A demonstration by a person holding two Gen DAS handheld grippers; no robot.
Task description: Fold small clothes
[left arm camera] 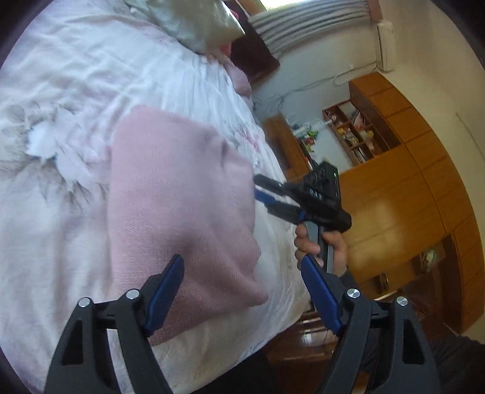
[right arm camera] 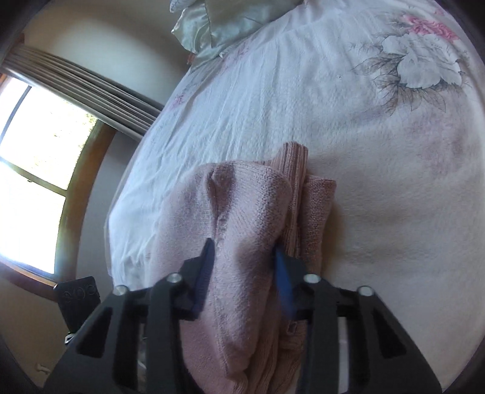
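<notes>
A pink knitted garment (left arm camera: 182, 206) lies partly folded on the floral bed sheet (left arm camera: 60, 91). My left gripper (left arm camera: 242, 263) hovers over the garment's near end, open wide, with nothing held between its fingers. In the left wrist view, a hand (left arm camera: 321, 245) holds my right gripper (left arm camera: 264, 194) at the garment's right edge. In the right wrist view, the right gripper (right arm camera: 244, 250) has a thick bunch of the pink garment (right arm camera: 248, 206) rising between its two blue pads, which press on it from both sides. Folded layers stack to the right of that bunch.
A pale green pillow (right arm camera: 224, 21) lies at the head of the bed. The bed edge (left arm camera: 282, 291) drops to a dark wooden floor. Wooden cabinets (left arm camera: 409, 188) and a shelf (left arm camera: 351, 133) stand beyond it. A window (right arm camera: 36, 169) with a curtain is on the far wall.
</notes>
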